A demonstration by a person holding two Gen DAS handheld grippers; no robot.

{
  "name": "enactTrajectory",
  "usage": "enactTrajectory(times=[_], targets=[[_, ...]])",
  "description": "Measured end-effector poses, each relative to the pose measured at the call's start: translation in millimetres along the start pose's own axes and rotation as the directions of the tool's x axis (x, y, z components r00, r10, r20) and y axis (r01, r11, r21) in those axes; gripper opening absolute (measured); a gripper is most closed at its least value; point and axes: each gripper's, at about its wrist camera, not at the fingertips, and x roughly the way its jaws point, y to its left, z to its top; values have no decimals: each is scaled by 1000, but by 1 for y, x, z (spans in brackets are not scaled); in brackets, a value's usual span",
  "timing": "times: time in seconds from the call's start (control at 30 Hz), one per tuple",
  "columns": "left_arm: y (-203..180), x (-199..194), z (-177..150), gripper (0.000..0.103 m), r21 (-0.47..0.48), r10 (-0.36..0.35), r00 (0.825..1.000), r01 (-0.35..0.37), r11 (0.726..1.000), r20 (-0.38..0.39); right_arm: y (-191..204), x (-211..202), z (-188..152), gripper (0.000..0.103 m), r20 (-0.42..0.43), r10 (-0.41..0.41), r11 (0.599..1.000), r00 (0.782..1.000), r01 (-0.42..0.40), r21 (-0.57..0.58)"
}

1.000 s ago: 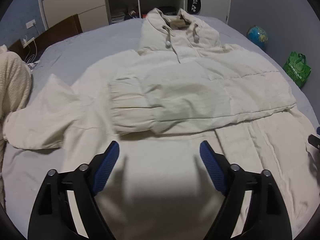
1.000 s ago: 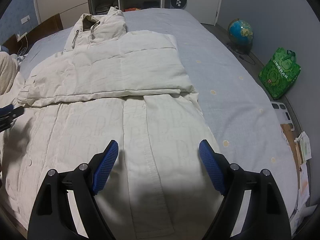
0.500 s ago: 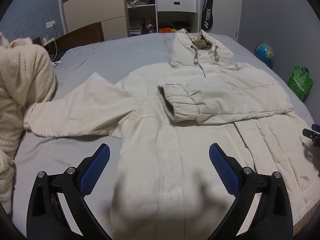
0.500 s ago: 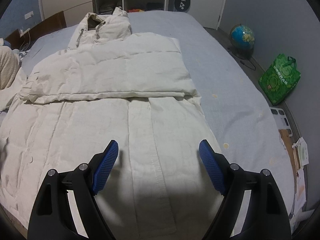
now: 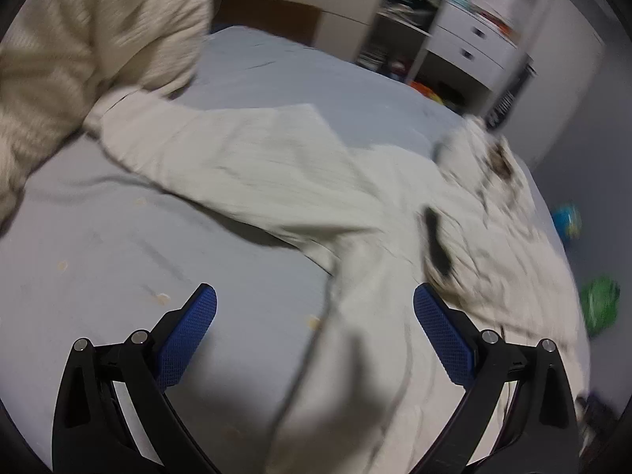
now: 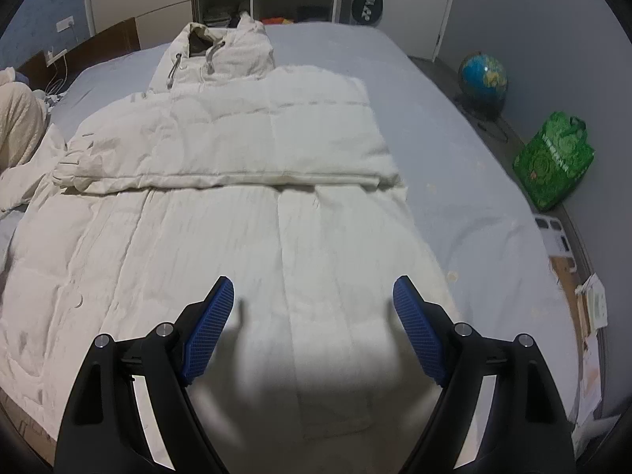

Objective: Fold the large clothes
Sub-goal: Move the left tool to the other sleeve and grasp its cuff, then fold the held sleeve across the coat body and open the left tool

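Coat [image 6: 221, 213] is lying spread across the bed [image 6: 454, 150], filling mid-frame in my right view. I am judging it soft, puffy, light; the loose sleeve [image 5: 237, 166], upper middle of my blurred left view, is offering its cuff. My left tongs [image 5: 315, 330] and right tongs [image 6: 313, 322] are gaping, empty. The cuff is disappearing under a knit heap [image 5: 79, 47].

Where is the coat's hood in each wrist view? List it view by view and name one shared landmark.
Left wrist: the hood lies blurred at right of centre, tilted, near the bed's far edge.
Right wrist: the hood sits at top, left of centre, drawcords hanging.
Shared landmark: the green bag on the floor beside the bed.
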Motion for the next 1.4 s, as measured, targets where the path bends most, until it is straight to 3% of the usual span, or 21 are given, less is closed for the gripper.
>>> enactTrajectory(times=[0.37,0.57,0.67,0.87,0.93,1.03,1.17,1.23,1.3,1.37,1.4], targets=[[57,28,49,96,-159,74,997,-68,985,34,9,3,0,79,-4,-22,999,1000,22,-40],[95,48,59,96,-302,75,997,-69,951,8,10,9,0,79,-27,-31,998,999,30,-46],[113,59,57,92,-393,27,1000,-28,919,-8,11,10,0,79,-29,-38,998,999,37,-47],[145,83,51,76,-561,-128,992,116,819,18,12,14,1,79,-36,-44,998,998,42,-54],[150,87,51,74,-587,-145,988,142,797,42,12,14,2,79,-36,-43,998,998,41,-54],[154,90,54,68,-595,-154,985,167,786,73,12,14,1,79,-36,-42,998,998,40,-51],[158,96,56,53,-595,-164,980,197,779,110,14,15,2,79,-39,-42,998,998,40,-54],[160,99,57,42,-596,-175,977,213,774,122,14,15,2,79,-39,-43,998,998,41,-55],[163,101,56,18,-612,-182,974,226,758,134,14,15,2,79,-41,-44,998,998,41,-53],[166,96,55,12,-622,-189,967,253,741,169,15,18,3,79,-49,-43,998,998,41,-52],[165,93,57,9,-611,-189,964,264,747,185,14,20,3,79,-51,-42,998,998,39,-51]])
